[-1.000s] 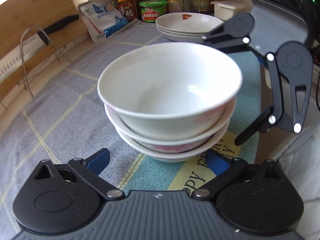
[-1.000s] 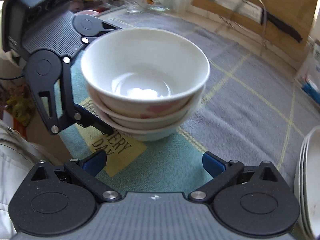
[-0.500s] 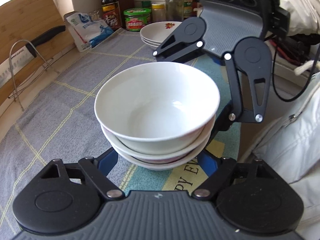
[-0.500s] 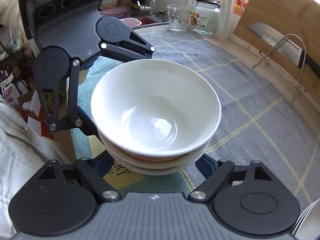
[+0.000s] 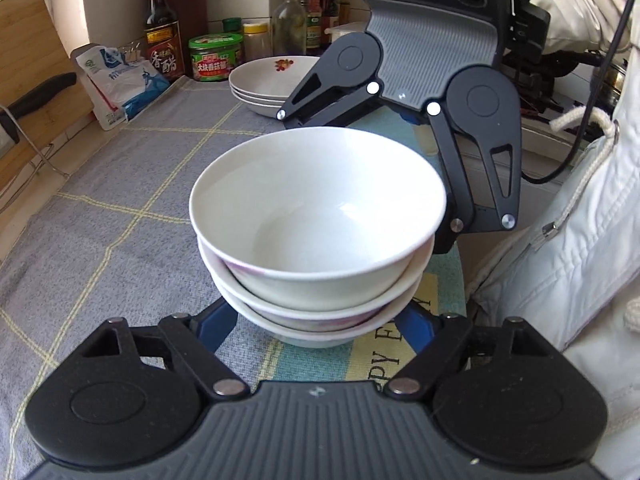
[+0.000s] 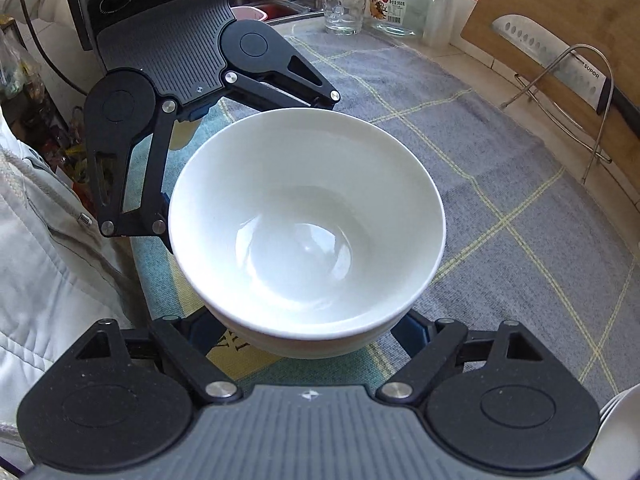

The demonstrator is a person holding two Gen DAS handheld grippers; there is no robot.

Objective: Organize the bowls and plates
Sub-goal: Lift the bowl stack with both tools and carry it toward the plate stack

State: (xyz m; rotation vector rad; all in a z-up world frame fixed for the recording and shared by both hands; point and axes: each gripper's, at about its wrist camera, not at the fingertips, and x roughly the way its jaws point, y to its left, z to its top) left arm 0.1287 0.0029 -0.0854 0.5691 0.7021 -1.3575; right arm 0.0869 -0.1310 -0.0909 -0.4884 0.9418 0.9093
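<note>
A stack of three white bowls (image 5: 316,236) stands on the grey checked cloth; it also shows in the right wrist view (image 6: 306,232). My left gripper (image 5: 318,326) is open, its blue fingers on either side of the bottom bowl. My right gripper (image 6: 308,332) is open too, and flanks the stack from the opposite side. Each gripper shows in the other's view, behind the bowls. A stack of white plates (image 5: 272,80) with a red flower print stands at the far end of the counter.
Sauce bottles and jars (image 5: 216,56) and a blue-white bag (image 5: 120,80) stand at the back. A cutting board with a cleaver on a wire rack (image 6: 560,64) leans on the wall. A glass (image 6: 342,4) and a jar (image 6: 398,0) stand beyond the cloth.
Both grippers have moved in toward the bowl stack from opposite sides, so their fingers now flank its base. The bowls have not moved.
</note>
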